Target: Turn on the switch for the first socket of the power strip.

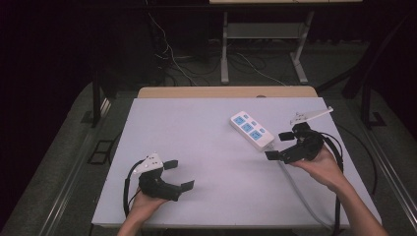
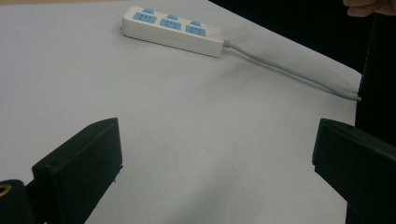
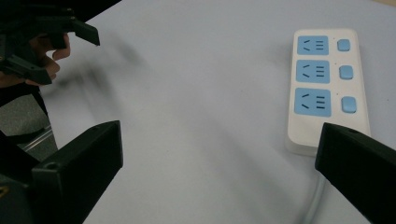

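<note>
A white power strip point(image 1: 251, 130) with three blue sockets and blue switches lies on the right half of the white table point(image 1: 196, 147); its grey cable point(image 1: 300, 191) runs toward the near right edge. My right gripper point(image 1: 279, 146) is open just beside the strip's cable end, with nothing between its jaws. In the right gripper view the strip point(image 3: 327, 88) lies ahead of the right jaw, and my right gripper point(image 3: 219, 172) spans bare table. My left gripper point(image 1: 179, 175) stands open and empty near the front left. From the left gripper point(image 2: 217, 158) the strip point(image 2: 173, 30) lies far off.
Bare table surface stretches between the two grippers. A wooden edge point(image 1: 226, 92) borders the table's far side. Beyond it stand metal desk legs point(image 1: 224, 49) and loose cables point(image 1: 172, 59) on the floor. The other hand's gripper point(image 3: 46, 42) is in the right gripper view's top left.
</note>
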Tool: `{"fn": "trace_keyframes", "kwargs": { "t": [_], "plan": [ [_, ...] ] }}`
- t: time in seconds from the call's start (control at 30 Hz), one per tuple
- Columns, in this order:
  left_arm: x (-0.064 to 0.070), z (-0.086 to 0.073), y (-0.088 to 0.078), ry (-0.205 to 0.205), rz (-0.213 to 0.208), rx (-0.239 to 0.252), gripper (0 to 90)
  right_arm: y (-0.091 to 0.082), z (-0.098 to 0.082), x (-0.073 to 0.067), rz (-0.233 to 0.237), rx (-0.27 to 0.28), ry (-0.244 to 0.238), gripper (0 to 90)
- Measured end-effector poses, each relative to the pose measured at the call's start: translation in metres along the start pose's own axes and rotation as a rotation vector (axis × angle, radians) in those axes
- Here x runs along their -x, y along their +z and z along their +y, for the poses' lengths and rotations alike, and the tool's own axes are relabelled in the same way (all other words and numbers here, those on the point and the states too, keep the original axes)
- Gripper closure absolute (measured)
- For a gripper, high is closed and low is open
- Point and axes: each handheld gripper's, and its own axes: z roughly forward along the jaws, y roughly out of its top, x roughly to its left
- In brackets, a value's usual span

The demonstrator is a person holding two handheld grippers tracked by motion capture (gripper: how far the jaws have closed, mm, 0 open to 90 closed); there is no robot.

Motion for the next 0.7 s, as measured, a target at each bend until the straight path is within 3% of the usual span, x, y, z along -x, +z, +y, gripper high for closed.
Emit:
{"fn": "trace_keyframes", "kwargs": {
  "t": [0.33,0.7],
  "plan": [
    [-0.001,0.000,-0.001,-0.006,0.000,0.000,0.0,0.009,0.024,0.008,-0.015,-0.040,-0.009,0.5],
    [-0.002,0.000,-0.001,-0.007,-0.003,-0.002,0.0,0.015,0.038,0.019,-0.027,-0.059,0.006,0.5]
  ]
}}
